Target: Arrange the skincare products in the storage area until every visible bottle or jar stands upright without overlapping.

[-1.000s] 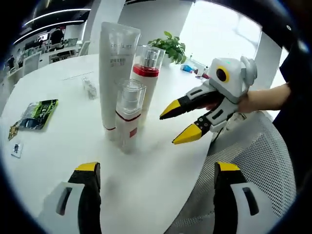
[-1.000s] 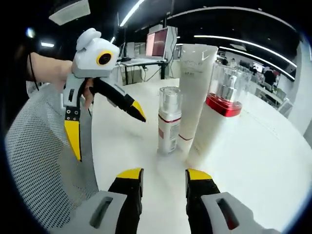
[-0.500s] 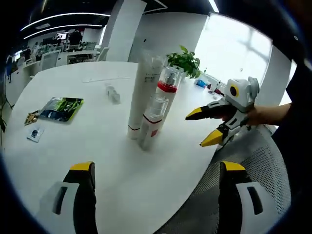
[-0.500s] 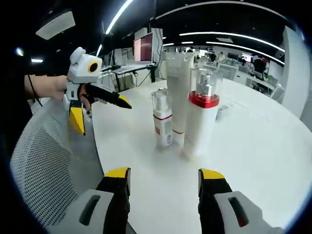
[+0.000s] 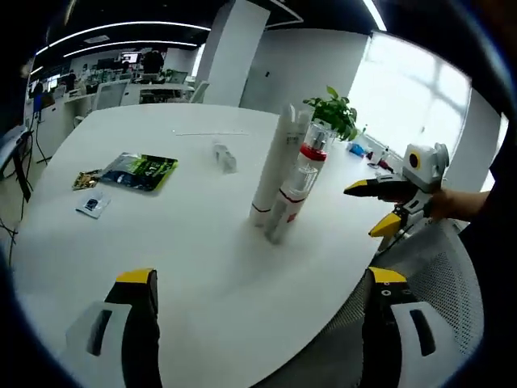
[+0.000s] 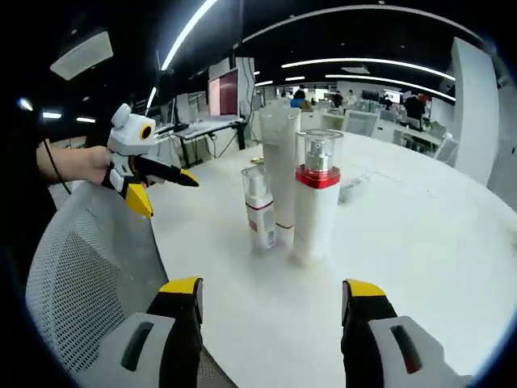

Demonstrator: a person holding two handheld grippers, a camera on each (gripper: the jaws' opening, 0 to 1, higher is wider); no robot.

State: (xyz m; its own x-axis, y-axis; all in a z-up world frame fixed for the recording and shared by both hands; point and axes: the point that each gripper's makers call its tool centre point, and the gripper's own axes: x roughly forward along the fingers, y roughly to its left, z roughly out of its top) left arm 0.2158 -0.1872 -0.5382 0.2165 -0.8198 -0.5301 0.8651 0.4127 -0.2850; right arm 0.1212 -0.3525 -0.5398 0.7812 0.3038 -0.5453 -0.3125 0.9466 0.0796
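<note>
Looks like the arranging part is basically done here: three skincare products stand together on the round white bench (image 6: 452,242), a tall white tube (image 6: 280,166), a red-collared pump bottle (image 6: 317,198) and a small pump bottle (image 6: 258,208), all upright from what I can see in the right gripper view. The small one sits just beside the tube and the red-collared one is right next to it on the other side, so they're a tight cluster and I honestly can't tell if they're touching or just very close. Both tongs are empty and spread wide: the right tongs (image 6: 271,295) show their yellow tips well apart at the bottom of their own view, and the left tongs (image 5: 258,283) are the same in theirs, both clear of the bottles. In the left gripper view the right tongs also show off by the mesh chair (image 5: 440,267), jaws parted. There's other stuff on the bench too, a green packet (image 5: 141,171) and a little clear item (image 5: 224,156) well apart from the cluster. My guess is the step in hand is a final check, and the next move, if anything, is just nudging the bottles slightly apart so none overlap, gently, since that tall tube looks tippy.
</note>
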